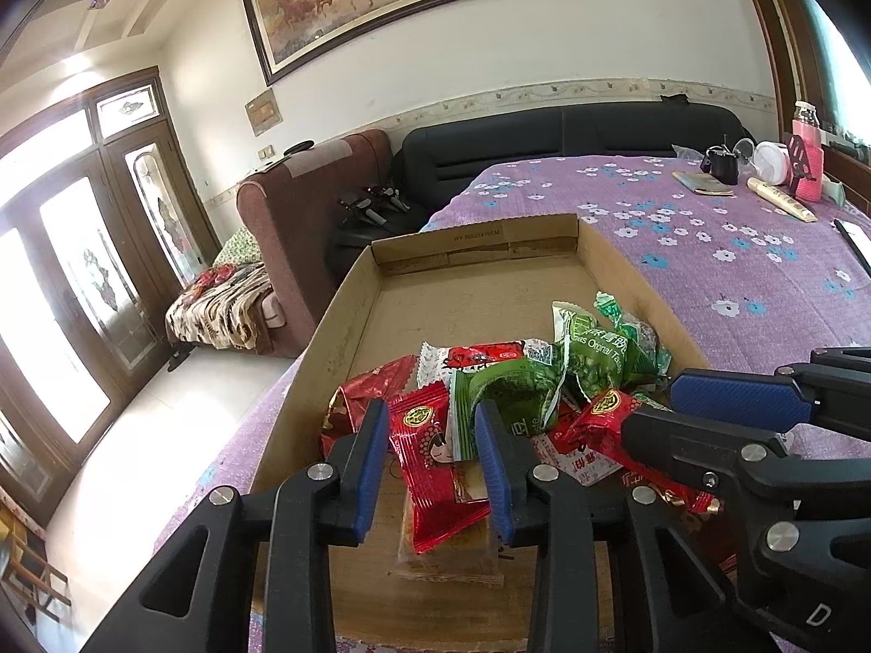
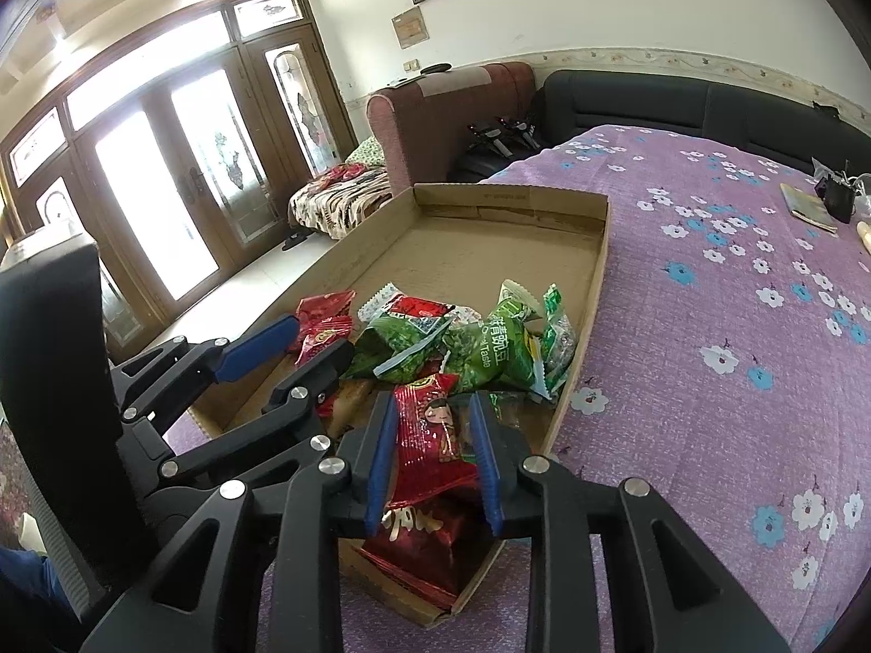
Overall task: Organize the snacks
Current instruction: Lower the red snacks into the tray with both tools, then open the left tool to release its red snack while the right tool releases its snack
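Note:
A shallow cardboard box (image 1: 468, 294) (image 2: 479, 250) lies on a purple flowered cloth, with a heap of red and green snack packets (image 1: 522, 386) (image 2: 490, 348) at its near end. My left gripper (image 1: 431, 424) hangs over the heap's left side. A red packet with a cartoon face (image 1: 430, 462) lies between its blue pads, which stand slightly apart from it. My right gripper (image 2: 433, 408) is at the near right corner of the box. Its pads close on another red cartoon packet (image 2: 435, 435). Each gripper shows in the other's view: right gripper (image 1: 650, 408), left gripper (image 2: 321, 334).
The far half of the box floor is bare. On the cloth (image 1: 707, 250) at the far right stand a pink bottle (image 1: 805, 158), a black cup (image 1: 721, 166), a booklet (image 1: 702, 183) and a tube (image 1: 781, 199). A black sofa (image 1: 544, 147) and a maroon armchair (image 1: 305, 207) lie beyond the table.

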